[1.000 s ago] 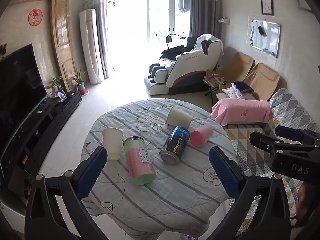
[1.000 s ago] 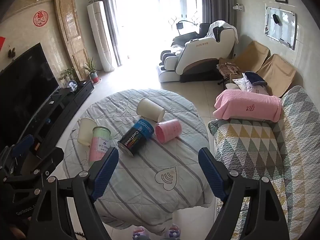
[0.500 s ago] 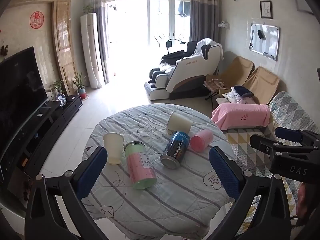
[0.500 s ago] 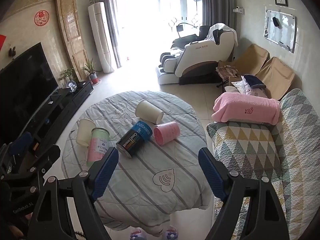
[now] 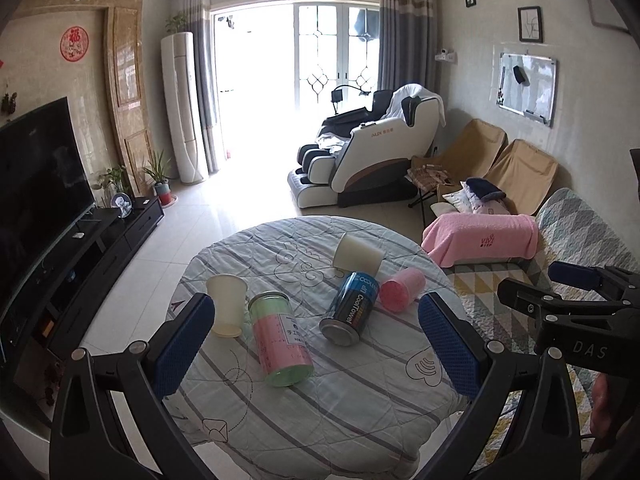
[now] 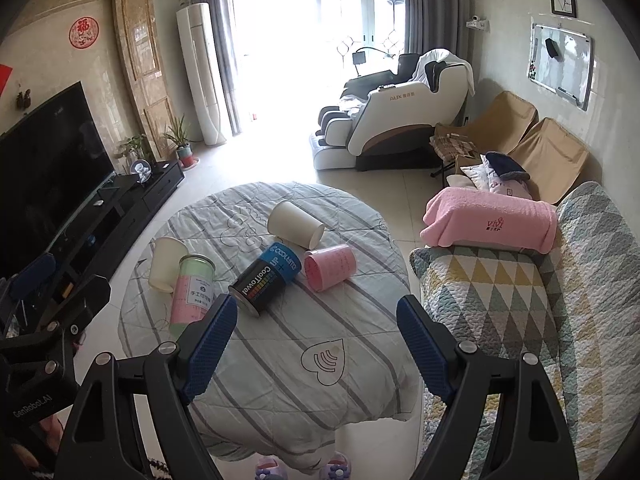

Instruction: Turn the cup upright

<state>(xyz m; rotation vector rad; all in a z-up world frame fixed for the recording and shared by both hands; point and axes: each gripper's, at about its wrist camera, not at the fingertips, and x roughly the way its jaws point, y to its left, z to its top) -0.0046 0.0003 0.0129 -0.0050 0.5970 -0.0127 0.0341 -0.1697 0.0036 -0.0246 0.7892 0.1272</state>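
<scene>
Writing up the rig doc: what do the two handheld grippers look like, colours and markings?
Both match: the left gripper and right gripper have black angular plastic frames with silver screw heads, and each finger carries a blue, dimpled rubber pad. Seen from the other camera, the right body shows "DAS" lettering and the left "GenRobot.AI". No cables or sleeves visible.

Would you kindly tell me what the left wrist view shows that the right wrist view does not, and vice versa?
Only the left wrist view shows the right claw from the side and the open mouth of the upright cream cup. Only the right wrist view shows slippers below the table's edge and the left claw from the side. Both share the round table, blue can, pink cup, tipped cream cup and pink-green canister.
</scene>
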